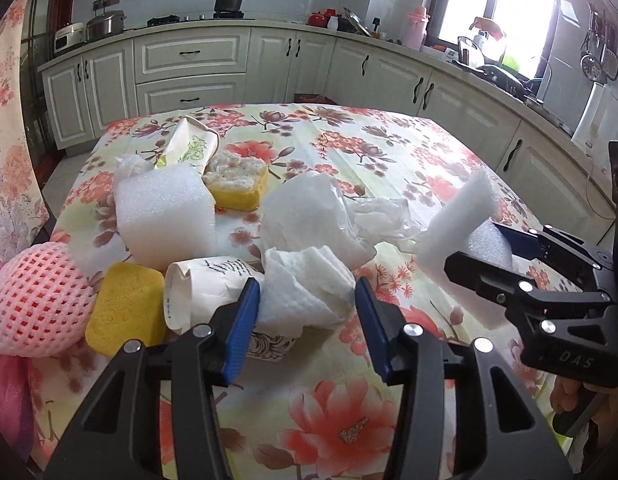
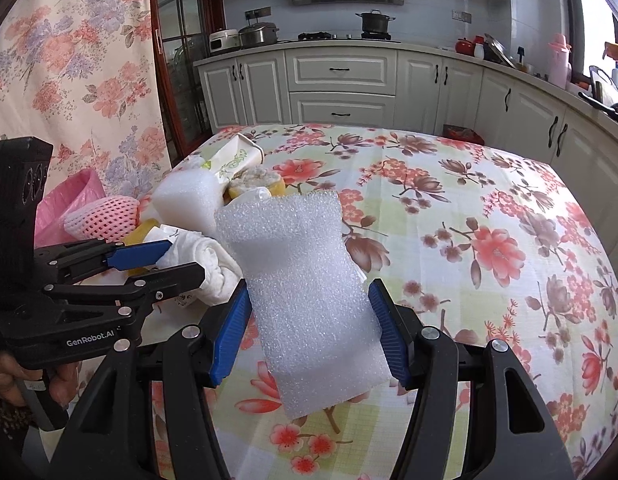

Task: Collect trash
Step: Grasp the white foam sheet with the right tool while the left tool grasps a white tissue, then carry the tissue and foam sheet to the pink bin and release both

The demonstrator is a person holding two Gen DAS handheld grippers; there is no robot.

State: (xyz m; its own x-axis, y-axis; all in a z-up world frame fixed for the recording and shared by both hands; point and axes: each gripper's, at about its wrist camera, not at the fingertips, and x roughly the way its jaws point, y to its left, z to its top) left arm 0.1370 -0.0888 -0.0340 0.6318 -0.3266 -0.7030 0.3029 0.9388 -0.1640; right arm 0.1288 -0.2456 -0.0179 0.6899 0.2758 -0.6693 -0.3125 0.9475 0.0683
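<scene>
The right hand-held gripper [image 2: 309, 332] is closed on a white foam sheet [image 2: 301, 280], pinched by its sides and lifted clear of the floral surface [image 2: 489, 220]. To do this well, keep the squeeze light, since foam buckles, and carry it left toward the pink bag [image 2: 69, 200]. The left hand-held gripper [image 1: 307, 316] stands open around a crumpled paper towel [image 1: 305, 288], holding nothing. Still lying there: two yellow sponges [image 1: 125, 312], two paper cups [image 1: 197, 292], one foam block [image 1: 165, 216], one pink fruit net [image 1: 33, 300].
</scene>
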